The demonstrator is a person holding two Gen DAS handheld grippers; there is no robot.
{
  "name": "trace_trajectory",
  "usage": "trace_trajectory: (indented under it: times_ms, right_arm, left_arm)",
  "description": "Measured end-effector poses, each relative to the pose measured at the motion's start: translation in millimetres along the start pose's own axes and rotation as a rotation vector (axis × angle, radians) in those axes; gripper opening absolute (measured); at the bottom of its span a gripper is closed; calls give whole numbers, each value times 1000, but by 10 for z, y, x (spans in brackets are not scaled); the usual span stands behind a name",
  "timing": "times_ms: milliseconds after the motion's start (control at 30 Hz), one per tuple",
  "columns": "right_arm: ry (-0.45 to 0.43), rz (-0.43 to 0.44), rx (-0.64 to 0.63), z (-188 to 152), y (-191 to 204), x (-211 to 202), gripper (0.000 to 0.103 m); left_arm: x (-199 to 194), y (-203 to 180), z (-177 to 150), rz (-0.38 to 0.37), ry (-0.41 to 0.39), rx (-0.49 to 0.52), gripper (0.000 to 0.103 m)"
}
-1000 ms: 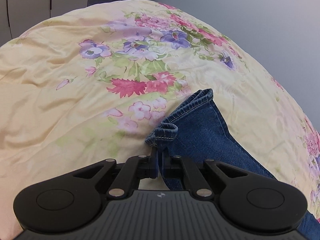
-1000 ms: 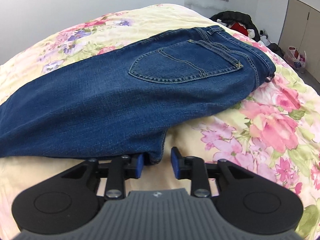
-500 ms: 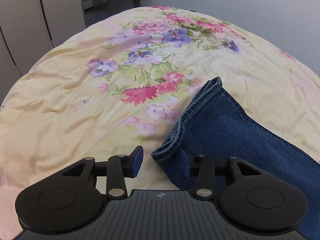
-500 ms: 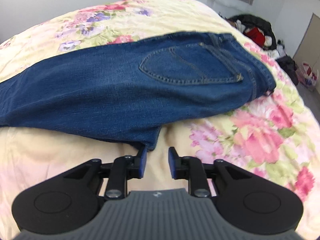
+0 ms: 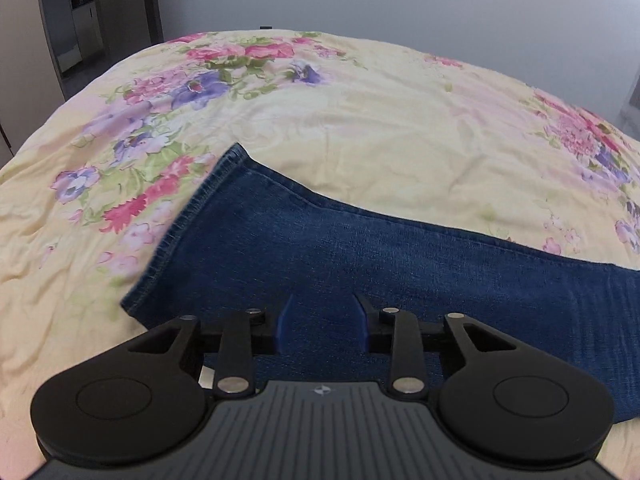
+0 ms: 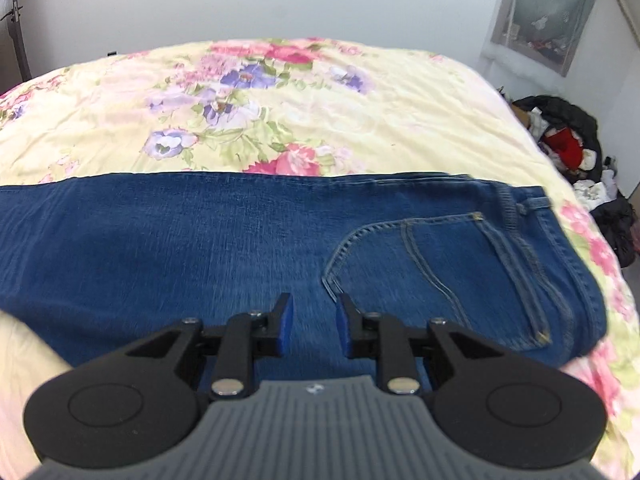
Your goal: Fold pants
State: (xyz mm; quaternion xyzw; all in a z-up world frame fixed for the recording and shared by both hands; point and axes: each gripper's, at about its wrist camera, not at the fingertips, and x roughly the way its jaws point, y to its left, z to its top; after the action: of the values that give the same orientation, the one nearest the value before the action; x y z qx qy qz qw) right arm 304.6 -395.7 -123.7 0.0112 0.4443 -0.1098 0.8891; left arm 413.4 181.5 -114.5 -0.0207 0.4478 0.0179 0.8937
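Observation:
Blue jeans lie flat across the floral bed cover, folded lengthwise. In the left wrist view the leg end [image 5: 320, 248] with its stitched hem [image 5: 188, 216] lies spread out. My left gripper [image 5: 322, 326] is open and empty, over the leg near the hem. In the right wrist view the seat of the jeans [image 6: 240, 248] with a back pocket [image 6: 440, 276] and waistband lies at right. My right gripper [image 6: 312, 320] is open and empty, over the denim beside the pocket's lower corner.
The yellow floral bed cover [image 5: 360, 112] [image 6: 320, 92] stretches beyond the jeans to a grey wall. A pile of dark and red clothes [image 6: 568, 144] lies on the floor right of the bed. A doorway [image 5: 80, 20] stands far left.
My left gripper let go of the hem, opened, and moved right over the leg, which now lies flat. My right gripper moved from the jeans' near edge to over the seat.

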Motion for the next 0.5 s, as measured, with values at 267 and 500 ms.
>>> trace_trajectory:
  times_ms: [267,500]
  right_arm:
    - [98,25,-12,299,26,987,18]
    - [70,4,47,737,-52,1495,15]
  left_arm:
    - [594,-18,39,36,21,5,31]
    - [887,-16,254,64,-8,-16,28]
